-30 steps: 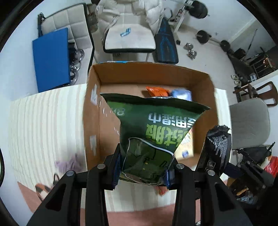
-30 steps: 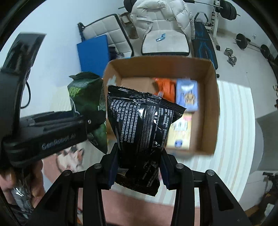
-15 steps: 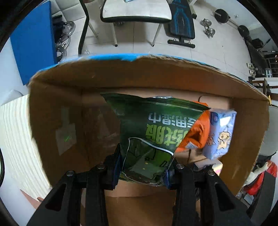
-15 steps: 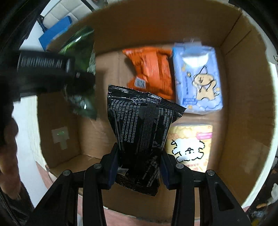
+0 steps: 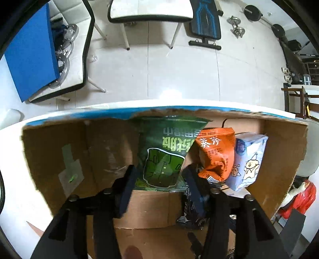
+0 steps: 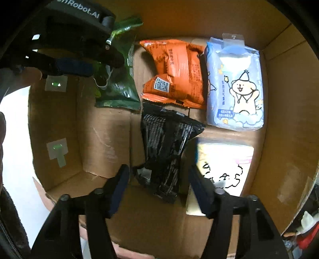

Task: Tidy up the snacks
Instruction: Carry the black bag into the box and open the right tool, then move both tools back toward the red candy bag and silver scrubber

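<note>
Both grippers are inside the cardboard box (image 5: 55, 151) (image 6: 99, 135). The green snack bag (image 5: 167, 153) (image 6: 117, 93) leans against the box's far wall, and my left gripper (image 5: 159, 179) stands open just in front of it, fingers apart from the bag. The black snack bag (image 6: 165, 151) lies on the box floor, and my right gripper (image 6: 157, 179) is open around its near end without pinching it. An orange snack bag (image 6: 175, 73) (image 5: 215, 153) and a light blue pack (image 6: 235, 87) (image 5: 247, 159) lie at the back right.
A pale yellow pack (image 6: 221, 169) lies at the box's near right, beside the black bag. The box's left half has bare cardboard floor. Beyond the box are a tiled floor, chairs (image 5: 151, 12), a blue board (image 5: 30, 51) and dumbbells (image 5: 237, 29).
Both grippers went down into the box and opened. The green bag was let go against the far wall, and the black bag was let go onto the box floor.
</note>
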### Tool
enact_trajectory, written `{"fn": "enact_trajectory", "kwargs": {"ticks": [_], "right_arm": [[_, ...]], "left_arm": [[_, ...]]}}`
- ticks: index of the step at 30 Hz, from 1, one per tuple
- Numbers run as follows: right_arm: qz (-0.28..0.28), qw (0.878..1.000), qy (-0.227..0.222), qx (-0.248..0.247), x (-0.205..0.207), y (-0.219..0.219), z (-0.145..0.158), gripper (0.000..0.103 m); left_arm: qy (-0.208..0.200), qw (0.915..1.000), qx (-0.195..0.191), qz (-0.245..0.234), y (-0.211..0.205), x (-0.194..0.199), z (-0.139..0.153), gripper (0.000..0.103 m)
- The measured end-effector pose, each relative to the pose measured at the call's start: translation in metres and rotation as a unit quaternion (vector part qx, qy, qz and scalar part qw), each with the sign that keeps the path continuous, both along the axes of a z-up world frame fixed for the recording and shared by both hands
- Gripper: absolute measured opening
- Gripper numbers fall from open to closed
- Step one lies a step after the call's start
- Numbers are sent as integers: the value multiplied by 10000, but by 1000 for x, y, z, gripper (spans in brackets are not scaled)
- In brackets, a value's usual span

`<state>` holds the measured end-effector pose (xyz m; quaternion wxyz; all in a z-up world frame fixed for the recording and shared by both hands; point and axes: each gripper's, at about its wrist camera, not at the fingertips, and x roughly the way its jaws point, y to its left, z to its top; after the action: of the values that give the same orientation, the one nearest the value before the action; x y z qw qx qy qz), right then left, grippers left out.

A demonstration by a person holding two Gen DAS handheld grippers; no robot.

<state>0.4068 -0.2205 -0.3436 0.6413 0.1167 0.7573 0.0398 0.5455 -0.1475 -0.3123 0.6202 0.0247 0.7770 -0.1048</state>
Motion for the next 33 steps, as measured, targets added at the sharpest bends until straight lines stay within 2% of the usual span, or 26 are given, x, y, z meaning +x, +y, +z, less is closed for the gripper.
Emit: {"fn": "enact_trajectory", "kwargs": {"ticks": [3, 4, 7, 13, 20, 23, 26, 29, 33], "right_arm": [[-40, 9999, -86, -37, 0, -3, 12, 80], [-47, 9999, -113, -54, -1, -5, 17, 86], [-45, 9996, -223, -178, -3, -6, 32, 101], [-102, 9967, -628, -494, -14, -13, 70, 103], [-190, 9937, -1019, -420, -34, -23, 103, 103], [-159, 9909, -1291, -344, -52, -25, 122, 103], [-64, 9865, -1629, -129, -85, -26, 146, 103], [18, 9836, -1800, 134, -125, -27, 148, 103], [92, 9848, -1709, 293, -169, -25, 121, 103]], "left_arm": [[-139, 9999, -43, 49, 7, 0, 10, 76], [-208, 9997, -58, 62, 10, -1, 15, 86], [-444, 9989, -42, 113, 20, -10, 34, 99], [-871, 9962, 38, 18, 36, -49, 68, 100], [-1442, 9894, 71, -169, 41, -102, 112, 100], [-1787, 9836, 151, -171, 52, -129, 134, 100], [-2255, 9741, 182, 25, 81, -167, 154, 100], [-2425, 9691, 201, 398, 118, -199, 150, 100], [-1754, 9781, -283, 1083, 165, -228, 99, 100]]}}
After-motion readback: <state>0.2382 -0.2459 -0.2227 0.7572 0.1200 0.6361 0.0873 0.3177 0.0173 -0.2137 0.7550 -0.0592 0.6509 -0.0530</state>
